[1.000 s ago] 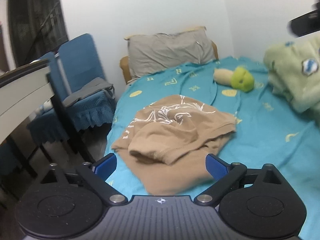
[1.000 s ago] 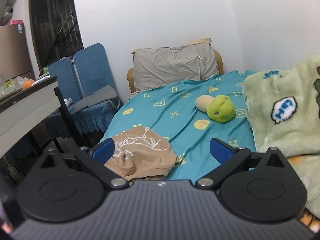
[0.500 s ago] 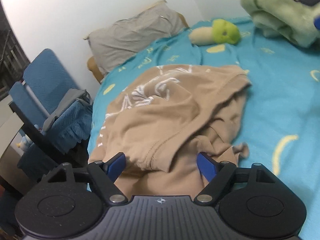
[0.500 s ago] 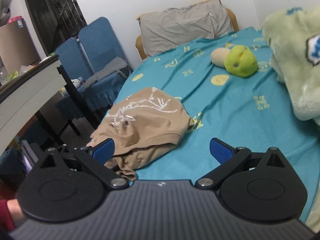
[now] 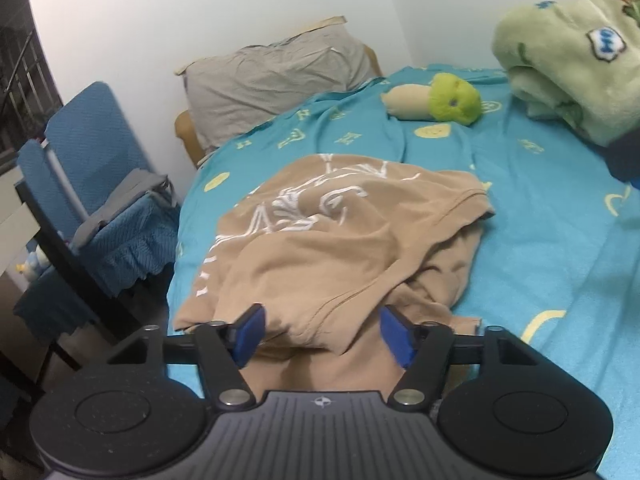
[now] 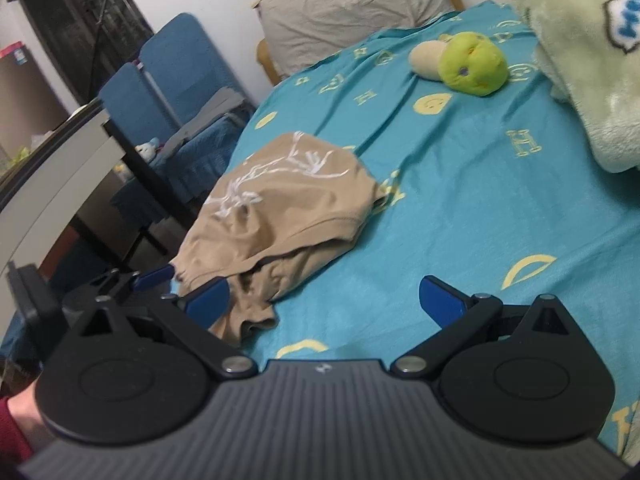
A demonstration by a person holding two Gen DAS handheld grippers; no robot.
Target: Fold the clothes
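Left tongs (image 5: 322,334) have dropped in low over the near hem of the tan shirt (image 5: 336,236) since a second ago, when they were well back above the bed; jaws are spread, one blue pad on each side of a fold of hem, nothing clamped. Right tongs (image 6: 324,304) have also tipped down toward the bed and sit spread wide over bare sheet, just right of the shirt's loose corner, holding nothing. The shirt is bunched in a rumpled heap near the bed's left edge, white print up, top layer flopped over the lower one, hem edges uneven. My read: this is a reach for a grip on the hem, so the shirt isn't lying as a neat fold now. Around it: teal bedsheet (image 6: 460,208), green plush toy (image 6: 472,64) and grey pillow (image 5: 276,76) toward the headboard, green fleece blanket (image 5: 568,52) piled on the right, blue chairs (image 5: 84,152) and a desk (image 6: 60,184) off the left side. Nothing lies on the shirt. The blanket crowds the right side if the shirt gets spread that way, and the heap's closeness to the bed edge risks a slide off.
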